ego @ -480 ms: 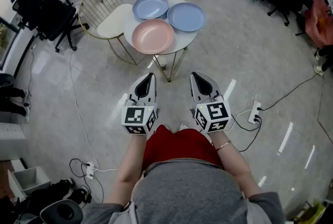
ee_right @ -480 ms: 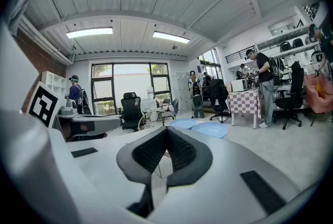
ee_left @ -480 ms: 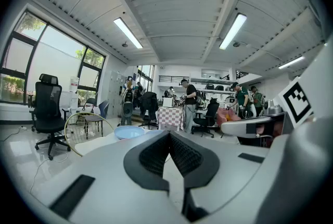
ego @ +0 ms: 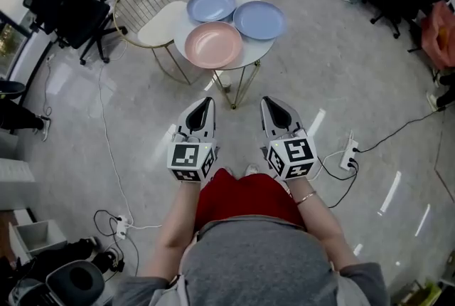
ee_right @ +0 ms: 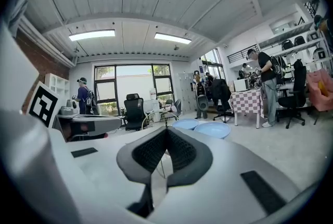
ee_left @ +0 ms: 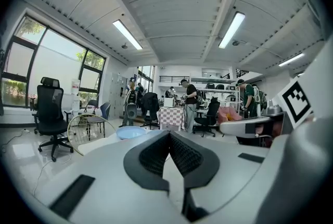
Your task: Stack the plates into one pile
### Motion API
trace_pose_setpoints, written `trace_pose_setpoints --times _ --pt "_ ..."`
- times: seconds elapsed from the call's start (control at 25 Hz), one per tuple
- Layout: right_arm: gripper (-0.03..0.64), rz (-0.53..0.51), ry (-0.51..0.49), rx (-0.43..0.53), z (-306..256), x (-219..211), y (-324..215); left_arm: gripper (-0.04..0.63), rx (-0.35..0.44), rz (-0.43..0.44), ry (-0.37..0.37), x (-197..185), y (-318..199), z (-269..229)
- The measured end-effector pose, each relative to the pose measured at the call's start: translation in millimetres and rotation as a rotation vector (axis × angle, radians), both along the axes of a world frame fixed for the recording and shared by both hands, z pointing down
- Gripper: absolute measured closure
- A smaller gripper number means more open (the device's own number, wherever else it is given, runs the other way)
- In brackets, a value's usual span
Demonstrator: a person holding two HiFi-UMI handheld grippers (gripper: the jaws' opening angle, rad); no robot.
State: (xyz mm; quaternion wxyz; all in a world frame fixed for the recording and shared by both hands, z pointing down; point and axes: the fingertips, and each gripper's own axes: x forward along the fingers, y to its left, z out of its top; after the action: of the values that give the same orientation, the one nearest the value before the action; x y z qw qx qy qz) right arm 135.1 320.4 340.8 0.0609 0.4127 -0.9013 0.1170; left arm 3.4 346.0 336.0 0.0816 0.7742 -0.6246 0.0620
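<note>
Three plates lie side by side on a small round white table: a pink plate nearest me, a blue plate behind it and a second blue plate to the right. My left gripper and right gripper hang level and side by side over the floor, well short of the table. Both are shut and hold nothing. In the left gripper view the shut gripper points toward a blue plate. In the right gripper view the two blue plates show beyond the shut gripper.
A gold wire chair with a white seat touches the table's left side. Black office chairs stand further left. Cables and power strips lie on the floor. People stand far back in the room.
The head view has shifted a little, so the table sits slightly further right in the picture. Both grippers keep their places and stay shut.
</note>
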Motion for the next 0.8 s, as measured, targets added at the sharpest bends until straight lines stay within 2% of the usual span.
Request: trace_pose_setpoints --times 0.24,0.8 --pt "0.588 -0.01 -0.019 -0.043 11 13 -3 0.581 -0.018 -0.022 -0.009 5 2 8" --pt "0.588 0.032 -0.069 -0.046 11 48 -28 0.58 -0.003 -0.093 -0.055 -1 -16 1"
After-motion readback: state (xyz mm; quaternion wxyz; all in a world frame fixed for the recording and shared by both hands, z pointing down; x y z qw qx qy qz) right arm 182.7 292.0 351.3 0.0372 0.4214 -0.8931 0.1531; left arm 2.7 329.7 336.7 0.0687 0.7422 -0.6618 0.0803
